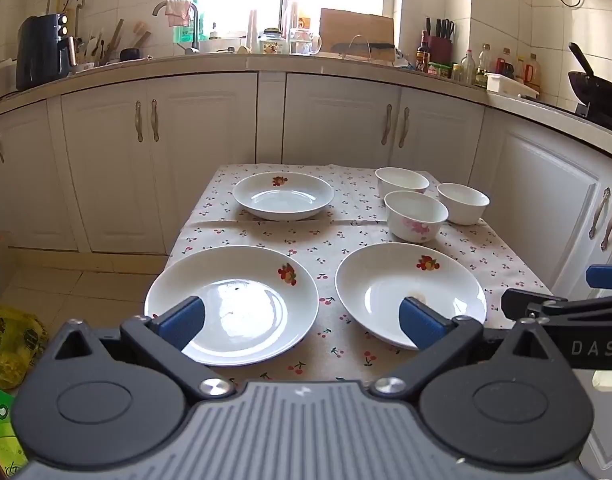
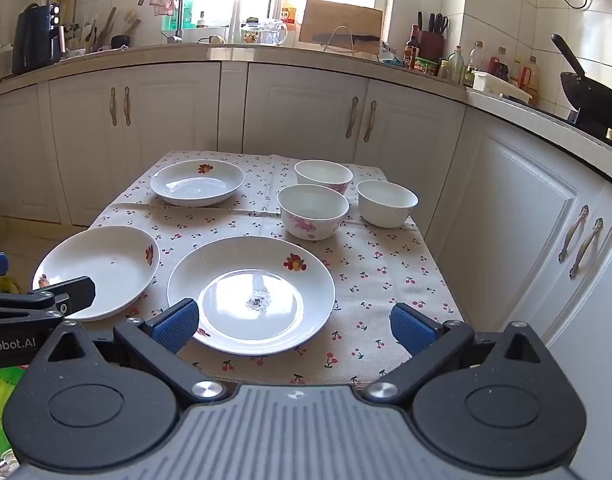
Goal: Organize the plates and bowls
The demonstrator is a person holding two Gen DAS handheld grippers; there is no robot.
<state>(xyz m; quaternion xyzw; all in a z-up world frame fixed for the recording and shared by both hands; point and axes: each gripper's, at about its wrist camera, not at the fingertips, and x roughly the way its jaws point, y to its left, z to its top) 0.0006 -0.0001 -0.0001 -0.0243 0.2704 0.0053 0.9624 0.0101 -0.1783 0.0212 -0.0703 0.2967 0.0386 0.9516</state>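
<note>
White china sits spread over a small table (image 1: 506, 264) covered in a cherry-print cloth (image 1: 346, 344), and nothing is stacked yet, so I judge the sorting has not begun. Three plates lie apart from one another: the near left plate (image 1: 241, 280), the near right plate (image 1: 386, 280) and the far plate (image 1: 282, 196) at the back left. Three bowls cluster at the back right: a flowered bowl (image 1: 416, 216) in front, a back bowl (image 1: 402, 180) touching or almost touching it from behind, and a plain bowl (image 1: 463, 202) just beside them nearest the table's right edge. The left gripper (image 1: 301, 320) hovers over the near edge of the table, its jaws wide open and empty, one blue pad (image 1: 183, 320) over the near left plate and the other over the near right plate. The right gripper (image 2: 295, 326) hangs beside it, jaws likewise spread wide with nothing between them, one pad over the rim of the near right plate and the other over bare cloth. The next move likely means choosing one plate, sliding a finger under its shallow rim and pinching the edge, then lifting it onto another plate. The rims are thin and slick, so a shallow bite could slip; the bowls can nest afterwards.
</note>
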